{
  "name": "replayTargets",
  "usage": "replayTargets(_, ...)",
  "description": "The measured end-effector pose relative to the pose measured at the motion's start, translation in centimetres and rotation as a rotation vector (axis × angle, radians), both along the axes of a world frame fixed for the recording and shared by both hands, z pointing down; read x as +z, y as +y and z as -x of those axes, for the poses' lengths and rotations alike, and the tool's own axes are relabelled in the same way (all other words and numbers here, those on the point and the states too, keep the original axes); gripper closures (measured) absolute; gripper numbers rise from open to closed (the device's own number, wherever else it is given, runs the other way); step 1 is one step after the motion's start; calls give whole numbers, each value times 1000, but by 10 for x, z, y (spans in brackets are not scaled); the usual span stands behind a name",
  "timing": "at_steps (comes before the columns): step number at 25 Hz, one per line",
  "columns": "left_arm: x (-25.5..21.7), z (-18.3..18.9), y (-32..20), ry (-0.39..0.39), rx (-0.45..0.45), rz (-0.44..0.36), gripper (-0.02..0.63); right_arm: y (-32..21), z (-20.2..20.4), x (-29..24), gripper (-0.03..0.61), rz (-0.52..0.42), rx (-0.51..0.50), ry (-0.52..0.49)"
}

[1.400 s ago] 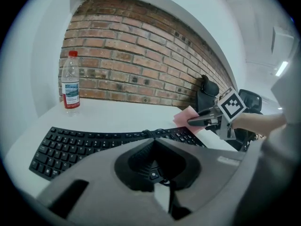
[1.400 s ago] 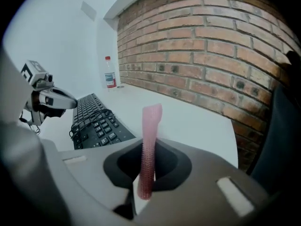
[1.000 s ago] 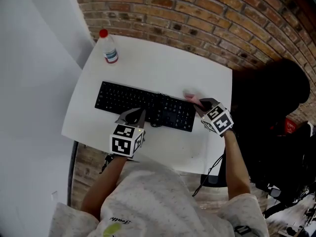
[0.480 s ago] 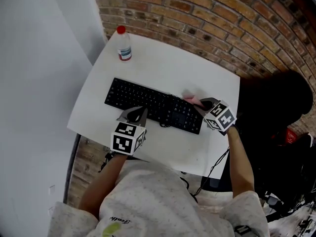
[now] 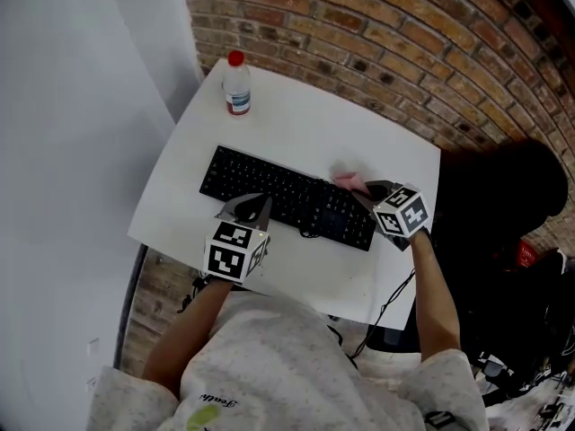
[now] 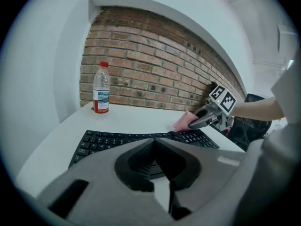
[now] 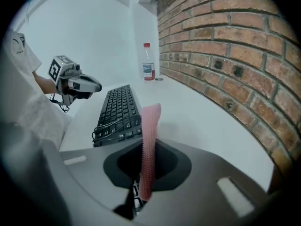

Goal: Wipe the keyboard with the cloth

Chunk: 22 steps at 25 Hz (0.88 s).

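Starting at the near edge: what is the left tool doing?

It hangs over the front edge of the keyboard, left of the middle. Its jaws are together with nothing between them. Against the keys it has hardly shifted in the last second.

And the keyboard itself?

It lies slantwise on the white worktop, with its cable looped over the right-hand end. It sits further right in the head view than a second ago, but the bottle and the worktop slide with it. So I judge that the head turned, not the keyboard.

Where is the cloth?

It is pinched edge-on in the right tool, whose jaws are clamped on it. The pink cloth sticks out past the tips and appears to rest on the keyboard's far edge, near the right end.

Has it travelled?

Barely, perhaps a touch further in from the right end than a second ago. The wipe looks only just begun, with nearly all the keys still to cover. The next stroke probably calls for a steady drag leftward along the rows.

Anything beyond?

A red-capped bottle stands upright at the far left corner, well apart from the keyboard. The brick wall is behind it.
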<state>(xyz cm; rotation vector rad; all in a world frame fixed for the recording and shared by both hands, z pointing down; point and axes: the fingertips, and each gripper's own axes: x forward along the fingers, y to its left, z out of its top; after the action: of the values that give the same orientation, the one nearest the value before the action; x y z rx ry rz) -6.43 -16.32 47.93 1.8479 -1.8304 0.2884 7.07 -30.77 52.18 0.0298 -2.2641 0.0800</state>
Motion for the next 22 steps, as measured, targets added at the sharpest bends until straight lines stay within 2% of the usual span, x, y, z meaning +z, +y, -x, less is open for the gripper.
replayTargets(22,4,42,11,65,21,-24,617,27,64,-5,555,-26,-9,40)
